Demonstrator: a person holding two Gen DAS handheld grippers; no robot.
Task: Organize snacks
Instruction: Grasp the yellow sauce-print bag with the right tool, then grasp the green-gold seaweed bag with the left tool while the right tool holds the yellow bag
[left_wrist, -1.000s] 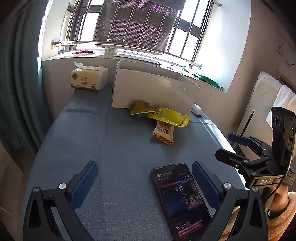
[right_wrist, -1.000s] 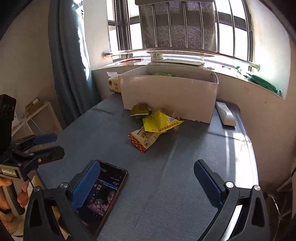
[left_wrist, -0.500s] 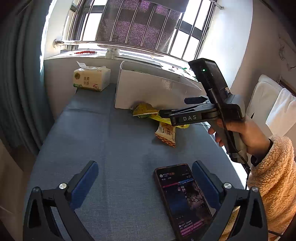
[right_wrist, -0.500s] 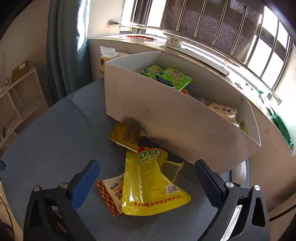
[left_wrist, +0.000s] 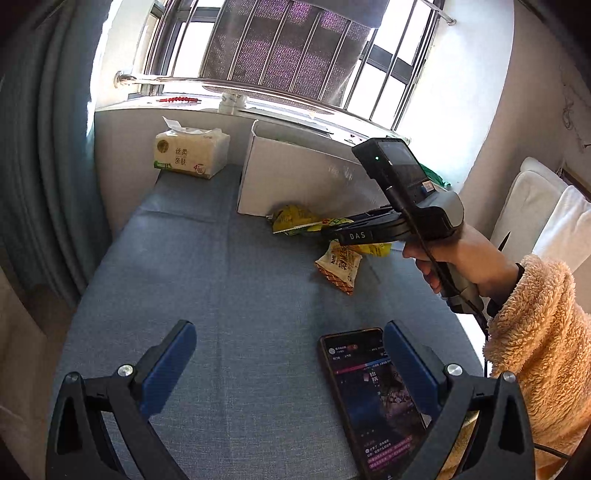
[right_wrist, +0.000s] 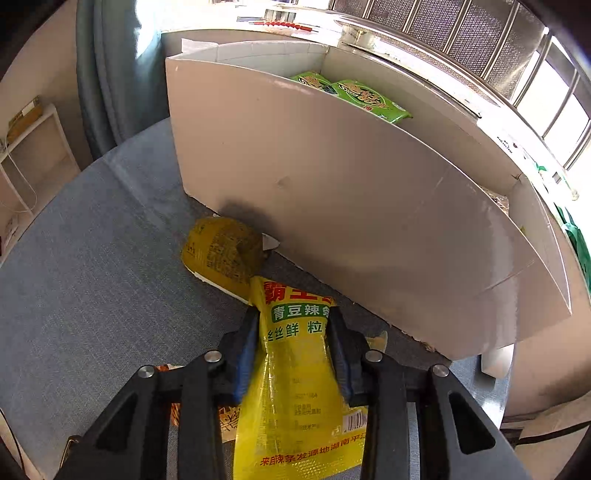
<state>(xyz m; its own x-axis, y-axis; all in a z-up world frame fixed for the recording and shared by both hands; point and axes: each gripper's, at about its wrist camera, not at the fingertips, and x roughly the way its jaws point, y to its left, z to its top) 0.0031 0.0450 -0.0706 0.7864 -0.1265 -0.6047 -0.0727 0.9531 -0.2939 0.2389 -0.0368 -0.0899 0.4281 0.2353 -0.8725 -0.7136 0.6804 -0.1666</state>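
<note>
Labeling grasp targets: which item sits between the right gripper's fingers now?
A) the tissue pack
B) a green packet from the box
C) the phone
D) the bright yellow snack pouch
D. In the right wrist view the right gripper is closing with its blue pads on either side of the bright yellow snack pouch, in front of the white box.

R gripper (right_wrist: 291, 332) pitched steeply down, jaws closing w/ a yellow snack packet (right_wrist: 295, 387) between them, blue pads (right_wrist: 245, 347) against its sides. From the left wrist view it sits far right, R hand (left_wrist: 461, 258) round the grip, fuzzy sleeve (left_wrist: 543, 343) behind. L gripper (left_wrist: 291, 365) near, angled down, jaws spread wide, nothing between pads.
</note>
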